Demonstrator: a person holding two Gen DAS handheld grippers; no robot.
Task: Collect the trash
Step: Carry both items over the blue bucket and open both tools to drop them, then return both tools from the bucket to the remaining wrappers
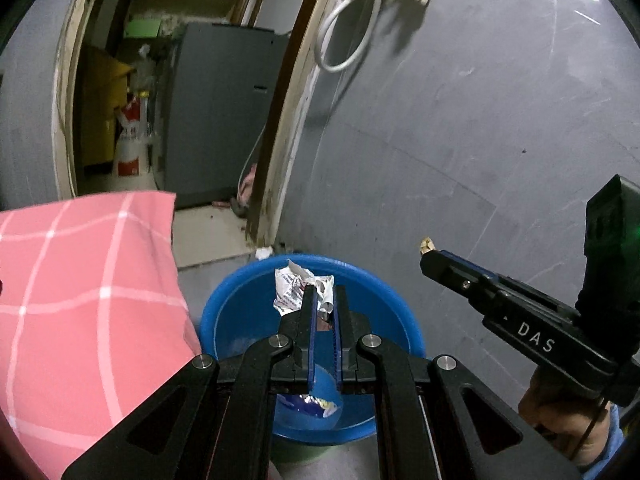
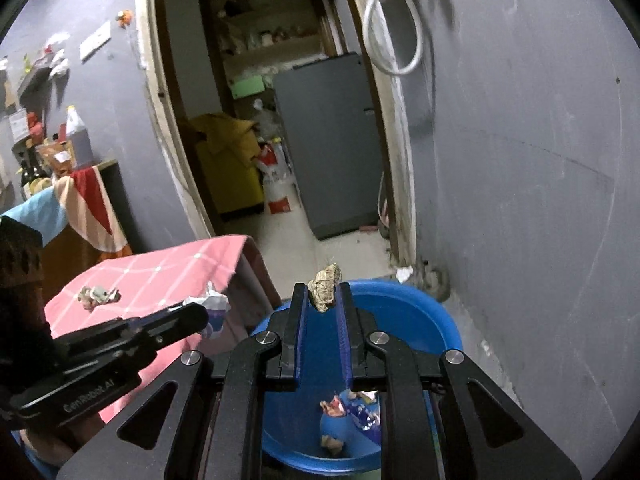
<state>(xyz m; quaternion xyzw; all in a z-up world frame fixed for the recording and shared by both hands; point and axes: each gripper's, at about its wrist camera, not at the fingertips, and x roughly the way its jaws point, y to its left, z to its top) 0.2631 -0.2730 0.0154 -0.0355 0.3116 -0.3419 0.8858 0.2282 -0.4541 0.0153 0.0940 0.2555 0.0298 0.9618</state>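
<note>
My left gripper (image 1: 324,300) is shut on a crumpled white printed wrapper (image 1: 294,290) and holds it above the blue plastic tub (image 1: 224,312). My right gripper (image 2: 326,296) is shut on a crumpled brown paper wad (image 2: 325,282), also above the blue tub (image 2: 440,320). Wrappers (image 2: 352,412) lie in the tub's bottom. The right gripper shows at the right in the left wrist view (image 1: 430,254). The left gripper shows at the left in the right wrist view (image 2: 200,314), with its white wrapper (image 2: 212,308). A crumpled scrap (image 2: 98,296) lies on the pink checked cloth (image 2: 160,272).
The pink cloth (image 1: 80,300) covers a table left of the tub. A grey wall (image 1: 480,140) stands right and behind it. A doorway (image 2: 280,120) opens onto a room with a grey fridge (image 2: 332,144). A white scrap (image 2: 404,274) lies at the door frame's foot.
</note>
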